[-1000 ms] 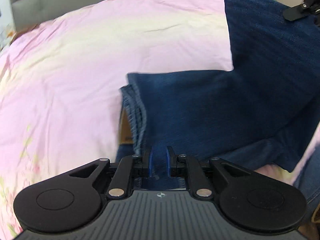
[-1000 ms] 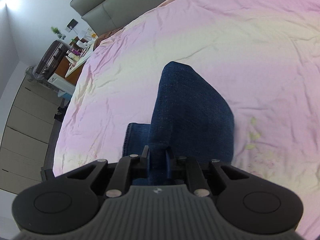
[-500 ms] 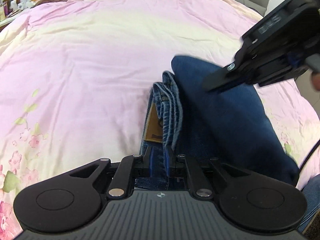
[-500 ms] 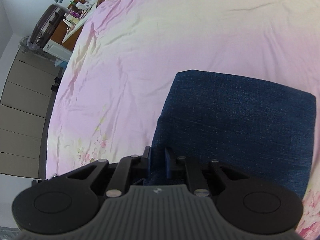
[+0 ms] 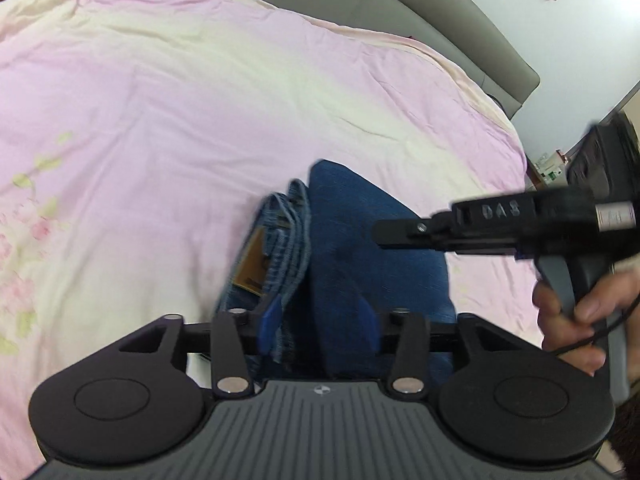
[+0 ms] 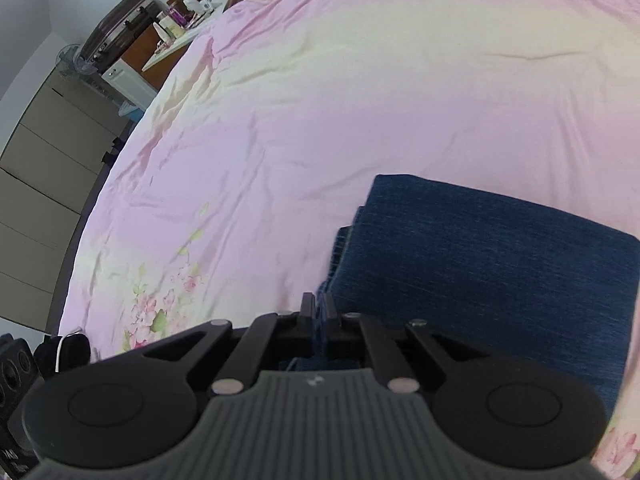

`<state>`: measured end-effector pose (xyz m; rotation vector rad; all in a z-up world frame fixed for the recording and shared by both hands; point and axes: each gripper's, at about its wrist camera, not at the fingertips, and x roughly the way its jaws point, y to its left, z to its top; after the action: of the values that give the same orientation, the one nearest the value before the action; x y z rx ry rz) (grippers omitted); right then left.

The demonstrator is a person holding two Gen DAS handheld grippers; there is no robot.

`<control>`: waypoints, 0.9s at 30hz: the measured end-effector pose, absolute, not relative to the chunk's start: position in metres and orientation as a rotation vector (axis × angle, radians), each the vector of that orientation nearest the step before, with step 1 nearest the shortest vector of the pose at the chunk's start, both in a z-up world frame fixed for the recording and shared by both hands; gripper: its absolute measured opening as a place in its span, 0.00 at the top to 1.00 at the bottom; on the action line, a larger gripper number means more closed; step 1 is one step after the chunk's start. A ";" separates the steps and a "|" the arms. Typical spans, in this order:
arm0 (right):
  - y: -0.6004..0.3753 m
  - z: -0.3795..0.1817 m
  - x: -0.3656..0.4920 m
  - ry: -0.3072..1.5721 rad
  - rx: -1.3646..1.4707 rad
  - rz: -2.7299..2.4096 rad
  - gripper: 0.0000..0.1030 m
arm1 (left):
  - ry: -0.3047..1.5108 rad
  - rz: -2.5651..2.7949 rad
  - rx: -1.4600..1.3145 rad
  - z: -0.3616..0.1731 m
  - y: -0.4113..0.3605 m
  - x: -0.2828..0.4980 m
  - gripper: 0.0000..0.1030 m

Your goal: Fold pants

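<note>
The left gripper (image 5: 318, 330) is opening around the folded pants (image 5: 360, 256) on the pink bedspread (image 5: 200, 120), the right gripper (image 6: 319, 312) clenched on their edge, leaving only release.

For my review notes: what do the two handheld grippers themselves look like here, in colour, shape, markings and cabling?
Both are matt black. The left gripper has blue pads, a grey ribbed body, two round discs and silver pivot pins. The right gripper has the same build. Seen side-on it is long and black, with raised lettering, a grey handle and a thin black cable at the hand. No sleeve is visible.
</note>
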<state>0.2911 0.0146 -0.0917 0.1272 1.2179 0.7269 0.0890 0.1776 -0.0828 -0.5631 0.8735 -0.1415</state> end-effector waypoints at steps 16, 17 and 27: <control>-0.168 -0.140 0.186 1.073 0.149 0.405 0.81 | 0.850 -0.035 -0.625 -0.106 0.139 0.086 0.81; -0.171 -0.144 0.182 1.078 0.152 0.400 0.79 | 0.824 -0.034 -0.575 -0.099 0.132 0.084 0.83; -0.183 -0.136 0.166 1.064 0.206 0.435 0.77 | 0.700 -0.113 -0.280 -0.020 0.096 0.081 0.85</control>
<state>0.1662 -0.1835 -0.1365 0.2065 1.0641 0.4346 0.0815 0.0964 -0.0196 -0.2800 0.7001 -0.1129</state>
